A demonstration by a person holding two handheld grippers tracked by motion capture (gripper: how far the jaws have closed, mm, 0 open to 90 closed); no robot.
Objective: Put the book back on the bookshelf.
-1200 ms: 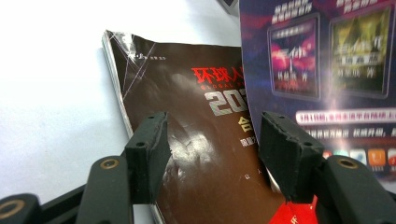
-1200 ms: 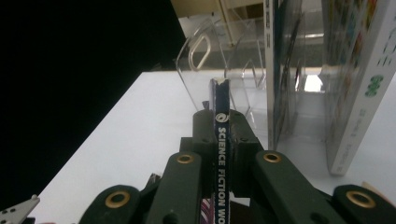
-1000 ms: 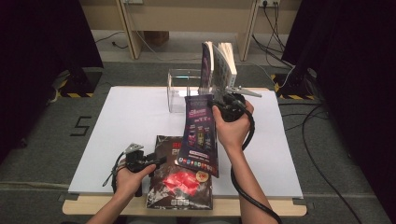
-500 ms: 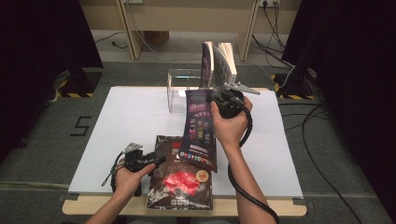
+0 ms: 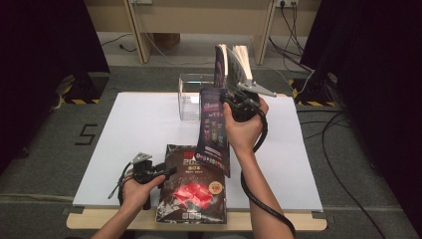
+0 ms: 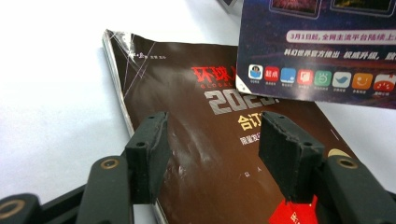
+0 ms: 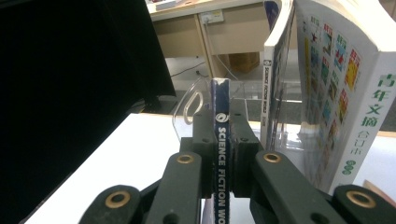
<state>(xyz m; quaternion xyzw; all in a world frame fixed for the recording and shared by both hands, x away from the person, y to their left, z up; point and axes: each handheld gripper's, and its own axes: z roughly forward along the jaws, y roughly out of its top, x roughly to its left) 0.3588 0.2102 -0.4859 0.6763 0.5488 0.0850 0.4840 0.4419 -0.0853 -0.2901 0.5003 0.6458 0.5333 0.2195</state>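
My right gripper (image 5: 238,105) is raised over the middle of the table and shut on the spine of a dark purple magazine (image 5: 214,132), which hangs down from it. In the right gripper view the jaws (image 7: 220,128) clamp that spine (image 7: 220,95), printed "SCIENCE FICTION", facing a clear plastic holder (image 7: 189,109). My left gripper (image 5: 149,172) rests low at the front left beside a dark book (image 5: 194,191) with red print that lies flat. In the left gripper view its jaws (image 6: 217,151) stand open over that book's cover (image 6: 196,121), with the hanging magazine (image 6: 317,46) at the top right.
The clear holder (image 5: 191,97) stands at the table's far edge with a thin magazine (image 7: 275,70) and a thick white-spined book (image 7: 350,102) upright in it. White table (image 5: 129,129) surface lies to the left and right. Cables trail on the floor behind.
My right hand has edged slightly up and away with the magazine. The left hand has kept still.
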